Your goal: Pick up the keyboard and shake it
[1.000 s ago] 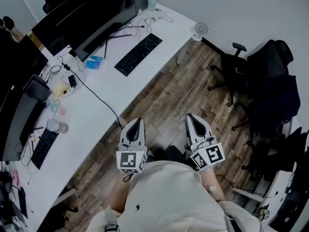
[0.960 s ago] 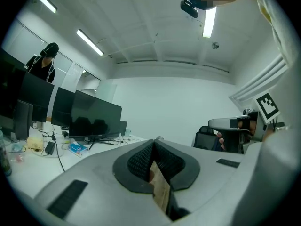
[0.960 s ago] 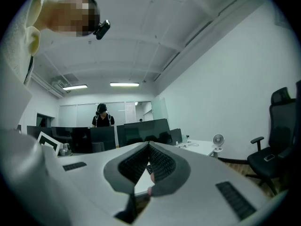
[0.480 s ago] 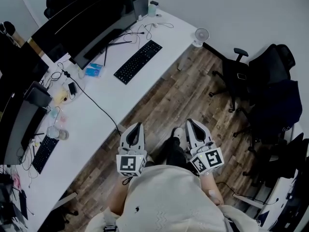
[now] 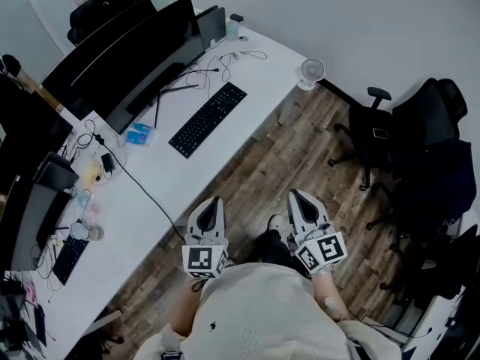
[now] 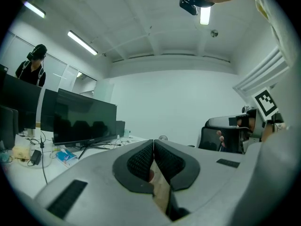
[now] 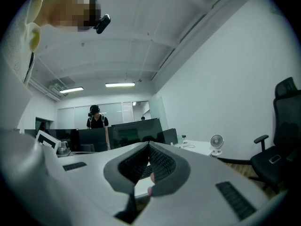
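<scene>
The black keyboard lies flat on the long white desk, below the big dark monitor. Both grippers hover over the wooden floor in front of the person's body, well short of the desk's edge and the keyboard. My left gripper points toward the desk with its jaws pressed together and nothing in them, as the left gripper view shows. My right gripper is beside it, also shut and empty, its tips meeting in the right gripper view.
Cables, a blue packet and small items clutter the desk's left part, with a second keyboard further left. A small fan stands at the desk's far end. Black office chairs sit on the right. A person stands behind the monitors.
The desk and keyboard have slid down in the head view, closer to both grippers. The grippers keep their place before the body and stay shut.
</scene>
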`<action>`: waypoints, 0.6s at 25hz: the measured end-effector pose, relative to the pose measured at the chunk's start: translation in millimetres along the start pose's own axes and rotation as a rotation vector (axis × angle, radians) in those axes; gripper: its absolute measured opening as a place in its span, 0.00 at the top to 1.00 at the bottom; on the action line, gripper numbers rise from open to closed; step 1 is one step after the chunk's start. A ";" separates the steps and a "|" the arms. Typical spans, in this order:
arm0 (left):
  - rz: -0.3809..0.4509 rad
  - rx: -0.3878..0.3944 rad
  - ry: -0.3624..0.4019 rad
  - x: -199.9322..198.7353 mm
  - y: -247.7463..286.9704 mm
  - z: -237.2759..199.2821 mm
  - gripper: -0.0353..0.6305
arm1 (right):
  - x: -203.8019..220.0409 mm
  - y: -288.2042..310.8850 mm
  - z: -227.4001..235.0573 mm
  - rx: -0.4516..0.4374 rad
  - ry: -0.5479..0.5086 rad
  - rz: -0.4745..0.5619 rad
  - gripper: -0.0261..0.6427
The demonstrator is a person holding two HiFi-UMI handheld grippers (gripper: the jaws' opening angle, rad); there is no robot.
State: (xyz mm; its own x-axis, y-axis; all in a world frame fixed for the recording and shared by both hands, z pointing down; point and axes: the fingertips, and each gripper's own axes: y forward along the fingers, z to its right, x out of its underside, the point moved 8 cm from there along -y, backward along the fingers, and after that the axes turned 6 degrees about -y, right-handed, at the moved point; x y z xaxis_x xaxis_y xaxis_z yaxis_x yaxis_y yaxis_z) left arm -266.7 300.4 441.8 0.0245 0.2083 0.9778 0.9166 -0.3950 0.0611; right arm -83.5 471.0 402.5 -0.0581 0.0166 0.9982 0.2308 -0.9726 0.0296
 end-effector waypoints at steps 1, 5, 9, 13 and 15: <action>0.000 0.004 -0.006 -1.0 11.3 1.9 0.93 | -0.7 5.0 9.5 0.001 0.002 0.000 0.96; 0.005 0.016 -0.018 -7.2 56.6 14.5 0.93 | -7.5 23.4 49.8 0.008 0.002 0.002 0.96; 0.031 -0.011 -0.022 -18.7 91.3 28.5 0.93 | -15.9 38.6 87.8 -0.014 0.011 0.001 0.96; 0.036 -0.051 -0.033 -20.9 121.8 40.0 0.93 | -20.9 56.0 124.0 -0.045 0.008 -0.003 0.96; 0.045 -0.079 -0.032 -21.4 135.3 45.0 0.93 | -23.9 64.9 141.0 -0.065 0.007 0.001 0.96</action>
State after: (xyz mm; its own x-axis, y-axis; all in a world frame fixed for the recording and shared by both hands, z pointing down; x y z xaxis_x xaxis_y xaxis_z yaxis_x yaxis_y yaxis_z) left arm -125.3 282.7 420.1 0.0784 0.2166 0.9731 0.8803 -0.4732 0.0344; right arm 69.8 440.2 388.0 -0.0645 0.0146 0.9978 0.1668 -0.9857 0.0252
